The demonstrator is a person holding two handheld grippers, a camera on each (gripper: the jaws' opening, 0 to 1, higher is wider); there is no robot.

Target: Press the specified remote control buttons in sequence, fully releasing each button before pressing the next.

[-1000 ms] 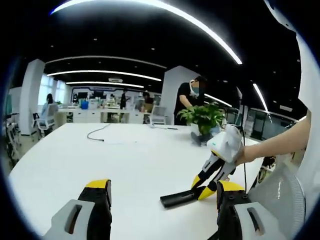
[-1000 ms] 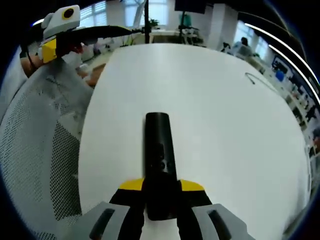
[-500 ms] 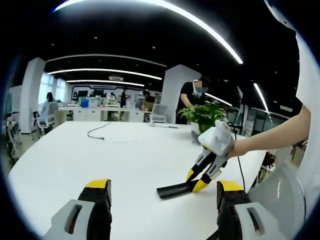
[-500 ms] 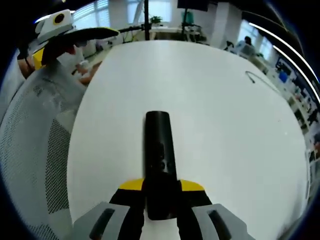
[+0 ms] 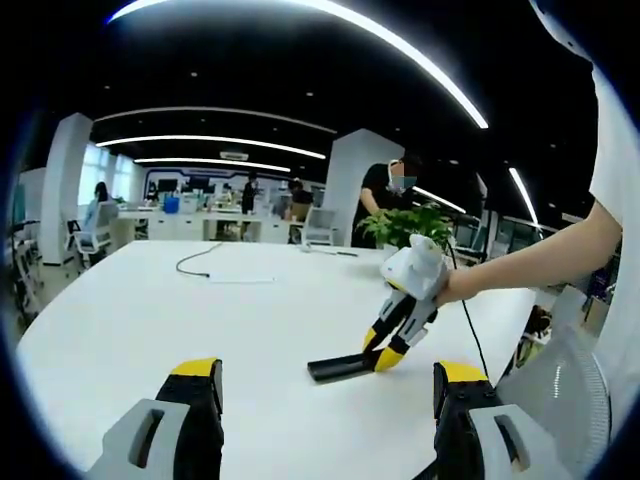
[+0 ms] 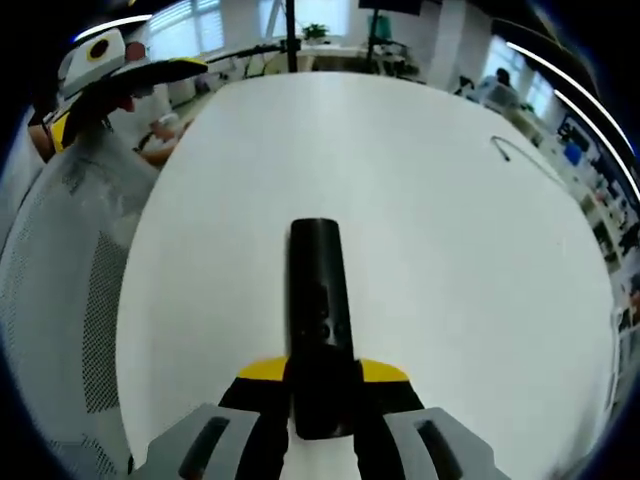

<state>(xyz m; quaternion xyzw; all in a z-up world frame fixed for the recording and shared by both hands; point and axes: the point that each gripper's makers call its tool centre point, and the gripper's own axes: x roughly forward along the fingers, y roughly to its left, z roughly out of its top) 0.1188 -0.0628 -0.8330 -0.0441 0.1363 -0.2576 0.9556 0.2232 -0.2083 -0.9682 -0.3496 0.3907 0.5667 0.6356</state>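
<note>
A slim black remote (image 6: 318,290) with a few small buttons on its face sticks forward from my right gripper (image 6: 322,375), whose yellow-tipped jaws are shut on its near end. In the left gripper view the same remote (image 5: 335,368) is held low over the white table (image 5: 200,320), tilted down from the right gripper (image 5: 385,352) in a person's hand. My left gripper (image 5: 328,388) stands open in front of it, with nothing between its jaws. The left gripper (image 6: 150,75) also appears at the upper left of the right gripper view.
A grey mesh chair back (image 6: 70,260) stands beside the table edge. A potted plant (image 5: 405,228) and a dark cable (image 5: 195,262) lie on the far part of the table. A person (image 5: 385,195) stands behind the plant; desks and chairs fill the office beyond.
The right gripper has carried the remote left and farther over the table in the left gripper view. Its grip is unchanged. The left gripper's jaws stay apart.
</note>
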